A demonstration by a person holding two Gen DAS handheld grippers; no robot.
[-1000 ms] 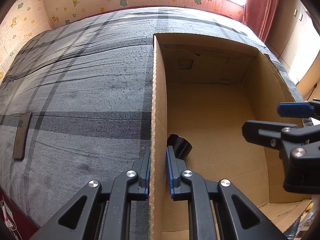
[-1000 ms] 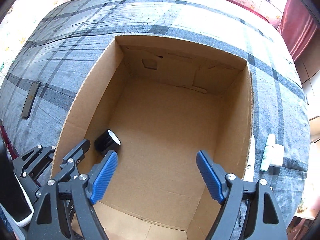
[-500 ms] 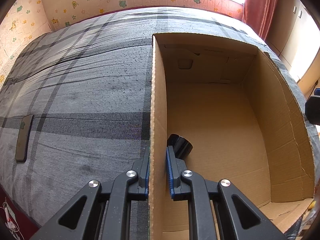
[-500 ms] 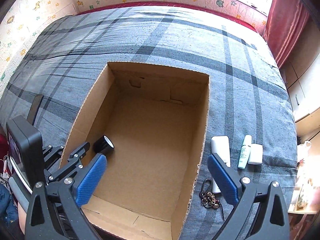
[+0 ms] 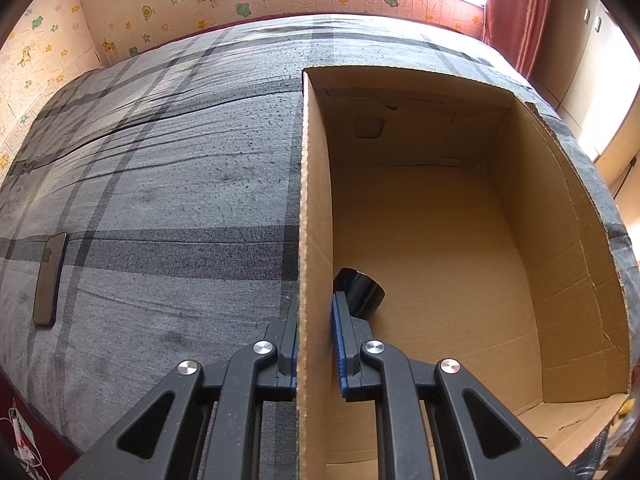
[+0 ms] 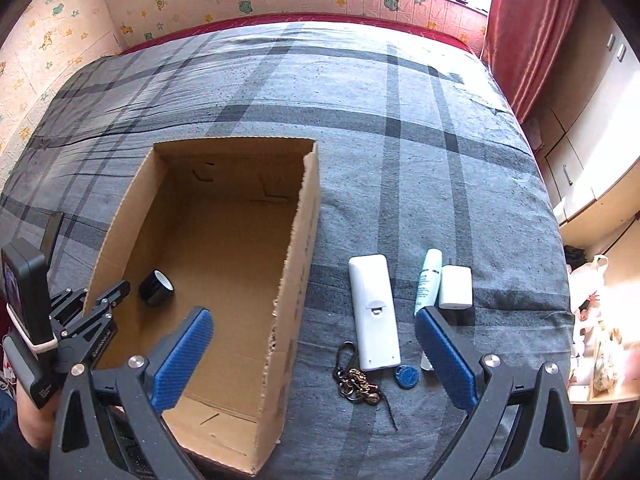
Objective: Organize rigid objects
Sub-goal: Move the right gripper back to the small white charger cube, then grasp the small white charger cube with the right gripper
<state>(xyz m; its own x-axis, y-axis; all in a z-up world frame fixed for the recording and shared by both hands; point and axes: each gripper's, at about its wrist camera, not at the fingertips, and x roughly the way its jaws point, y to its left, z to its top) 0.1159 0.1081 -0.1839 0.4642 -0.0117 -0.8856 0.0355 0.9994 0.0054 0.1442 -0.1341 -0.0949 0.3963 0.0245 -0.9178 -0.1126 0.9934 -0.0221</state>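
— Where's the left gripper (image 5: 315,344)?

— Clamped on the left wall of the cardboard box (image 5: 310,216). One blue pad sits outside the wall, the other inside, so its jaws are pressed together on the cardboard.

— And inside the box?

— Just a black roll of tape (image 5: 362,292) on its side on the box floor, tucked near that same wall, right past the inner pad. From the right wrist view it lies (image 6: 156,288) in the near left corner, white core showing.

— The right gripper (image 6: 316,354)?

— Up above the bed (image 6: 400,128), jaws spread wide with nothing between them. It hangs over the box's right wall and the things lying beside it.

— Which things?

— A white remote (image 6: 373,312) lies just right of the box, lengthwise between the jaws. Beyond it a slim white-and-teal tube (image 6: 427,280) touches a small white block (image 6: 455,287). Nearer, a bunch of keys (image 6: 356,380) and a blue round tag (image 6: 407,376) sit by the remote's near end.

— Anything else on the bed?

— A dark phone (image 5: 50,278) lies flat, well off to the box's left.
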